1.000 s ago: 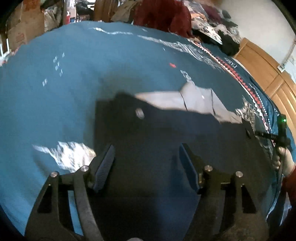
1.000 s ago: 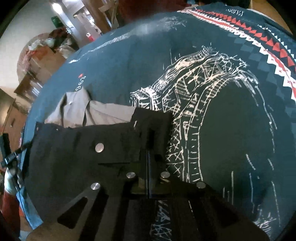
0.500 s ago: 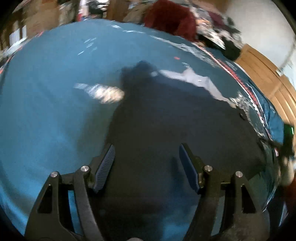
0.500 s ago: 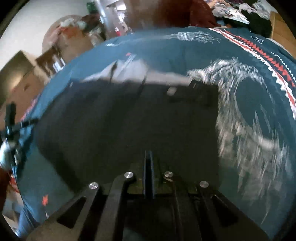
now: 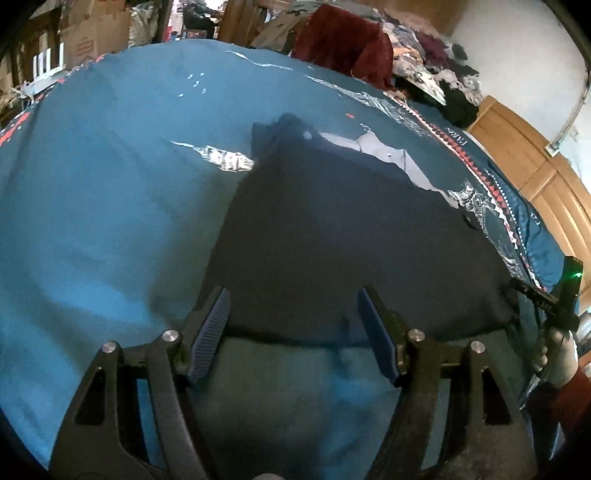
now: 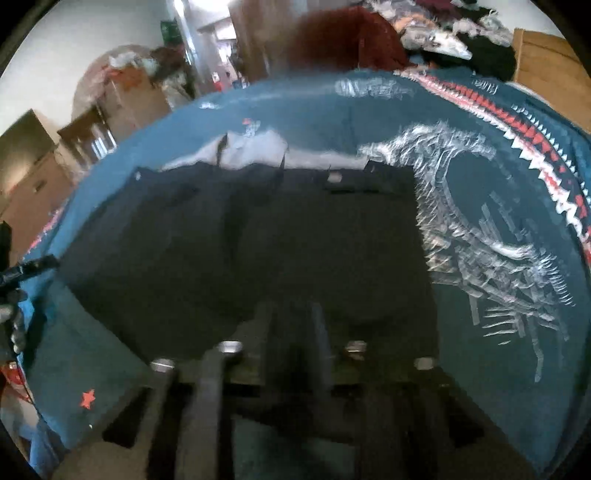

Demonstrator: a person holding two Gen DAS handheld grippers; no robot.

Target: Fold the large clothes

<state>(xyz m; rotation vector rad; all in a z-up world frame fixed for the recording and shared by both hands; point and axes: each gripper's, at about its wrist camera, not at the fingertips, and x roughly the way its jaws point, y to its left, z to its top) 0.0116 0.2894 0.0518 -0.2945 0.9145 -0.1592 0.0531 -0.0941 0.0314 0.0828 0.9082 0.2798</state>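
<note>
A large dark garment (image 5: 351,229) lies spread flat on the teal blanket (image 5: 110,206), with a metal button (image 5: 306,135) and pale grey lining (image 5: 369,146) at its far end. My left gripper (image 5: 292,295) is open, its fingertips at the garment's near hem with nothing between them. In the right wrist view the same garment (image 6: 258,251) fills the middle. My right gripper (image 6: 293,308) is blurred over the near hem, fingers slightly parted. That gripper (image 5: 532,290) shows in the left wrist view at the garment's right corner, held by a hand (image 5: 561,354).
The blanket carries a white skeleton print (image 6: 480,236) and a red-and-white triangle border (image 6: 535,140). Piles of clothes, one dark red (image 5: 343,44), sit at the far edge. Wooden furniture (image 5: 535,166) stands to the right, cardboard boxes (image 5: 96,33) at the back left.
Both grippers have drawn back toward the near hem and the garment now lies stretched out flat. The right gripper's fingers, pressed together before, now stand slightly apart.
</note>
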